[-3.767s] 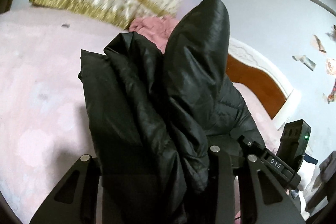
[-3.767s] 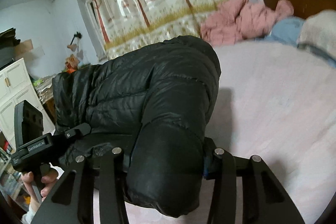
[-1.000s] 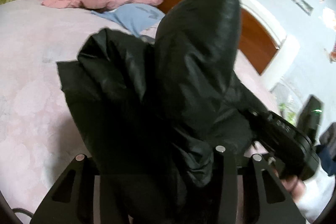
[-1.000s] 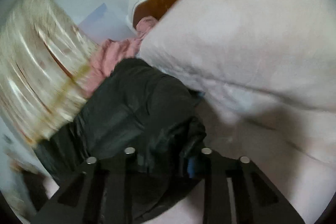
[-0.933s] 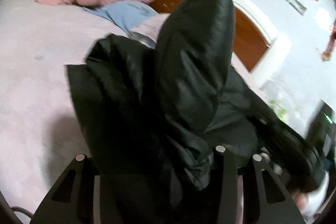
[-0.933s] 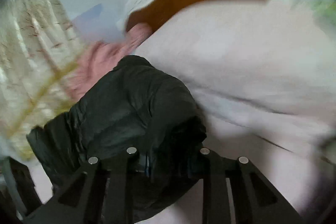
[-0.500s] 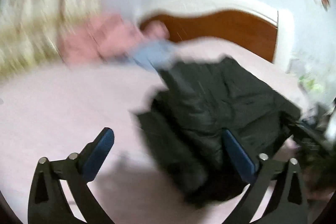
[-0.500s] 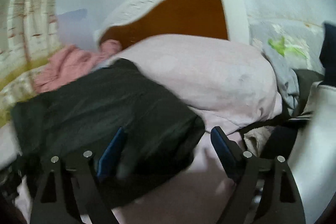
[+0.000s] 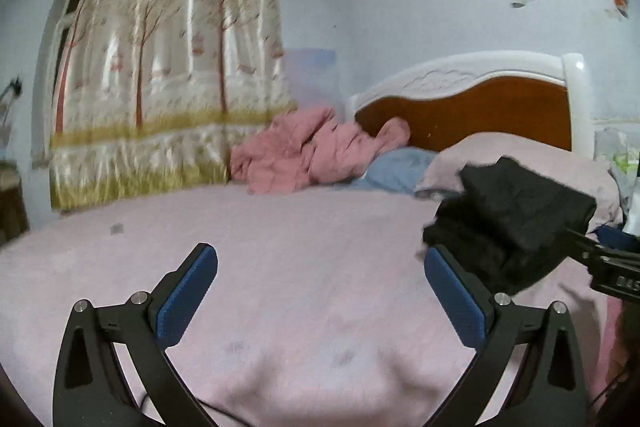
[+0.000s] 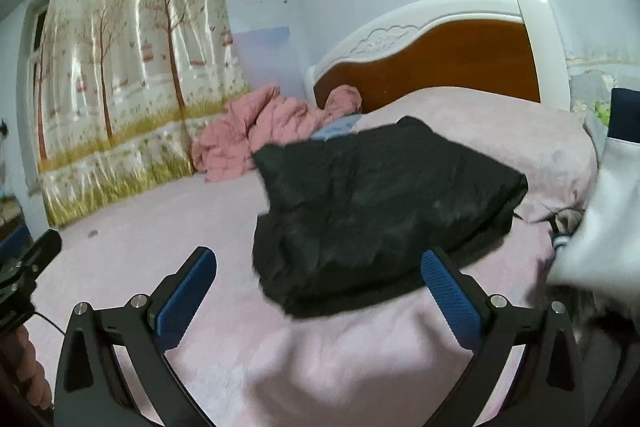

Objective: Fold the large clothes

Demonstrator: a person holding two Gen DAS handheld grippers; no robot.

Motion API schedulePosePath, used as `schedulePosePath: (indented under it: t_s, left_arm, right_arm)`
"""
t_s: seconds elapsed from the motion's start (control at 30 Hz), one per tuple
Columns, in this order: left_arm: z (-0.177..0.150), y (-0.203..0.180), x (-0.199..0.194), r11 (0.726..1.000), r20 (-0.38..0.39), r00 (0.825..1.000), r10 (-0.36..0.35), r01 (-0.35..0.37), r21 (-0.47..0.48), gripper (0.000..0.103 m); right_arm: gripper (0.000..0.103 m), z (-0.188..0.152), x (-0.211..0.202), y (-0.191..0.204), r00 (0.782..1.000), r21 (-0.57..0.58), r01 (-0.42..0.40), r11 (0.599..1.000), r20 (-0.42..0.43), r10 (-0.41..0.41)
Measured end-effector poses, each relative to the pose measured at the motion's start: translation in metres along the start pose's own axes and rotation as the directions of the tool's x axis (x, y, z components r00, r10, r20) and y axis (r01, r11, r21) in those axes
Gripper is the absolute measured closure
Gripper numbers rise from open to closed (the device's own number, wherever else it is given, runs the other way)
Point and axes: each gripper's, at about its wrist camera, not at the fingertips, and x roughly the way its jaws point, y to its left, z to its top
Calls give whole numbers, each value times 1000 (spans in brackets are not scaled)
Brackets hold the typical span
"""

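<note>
The black padded jacket (image 10: pixel 384 203) lies folded into a thick bundle on the pink bedspread (image 10: pixel 168 239), near the head of the bed and partly up against the pink pillow (image 10: pixel 520 131) in front of the headboard (image 10: pixel 432 63). Nothing grips it. Your right gripper (image 10: pixel 320 287) has just been opening and now stands spread wide, its blue pads (image 10: pixel 450 295) clear of the cloth; the jacket sits beyond and between the fingertips without touching them, as far as the right wrist view shows. Your left gripper (image 9: pixel 322 291) has likewise been opening within the last moment and is spread just as wide, with only bare bedspread (image 9: pixel 304 239) between its pads (image 9: pixel 188 293).

In the left wrist view the jacket (image 9: pixel 516 215) is off to the right, just behind the right-hand finger, and part of the other gripper's black body reaches in at that same edge. A crumpled pink garment (image 9: pixel 316 155) is heaped farther back against the headboard (image 9: pixel 480 107), with a pale blue cloth (image 9: pixel 396 171) beside it, both well apart from the jacket's near edge. A curtain printed with trees (image 9: pixel 168 67) hangs on the far side of the bed. At the lower left edge of the right wrist view you can see a hand (image 10: pixel 20 367) holding the other handle. Both views are slightly blurred.
</note>
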Motion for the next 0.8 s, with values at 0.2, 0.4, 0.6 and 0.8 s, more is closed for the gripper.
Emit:
schedulePosePath:
  t_s: [0.2, 0.4, 0.6, 0.8]
  left_arm:
    - [-24, 10, 12, 997, -12, 998, -64, 64, -45, 0]
    - [-29, -11, 9, 995, -31, 995, -91, 93, 46, 0]
    - [-28, -5, 9, 995, -31, 994, -102, 102, 13, 0]
    - [-30, -5, 16, 991, -71, 988, -135, 136, 9, 0]
  right_arm:
    - [0, -34, -3, 33, 998, -103, 49, 993, -26, -52]
    - [0, -45, 3, 40, 995, -110, 87, 990, -45, -93]
    - [0, -43, 2, 37, 990, -115, 127, 985, -43, -133]
    - [0, -42, -7, 26, 985, -91, 164, 982, -43, -168]
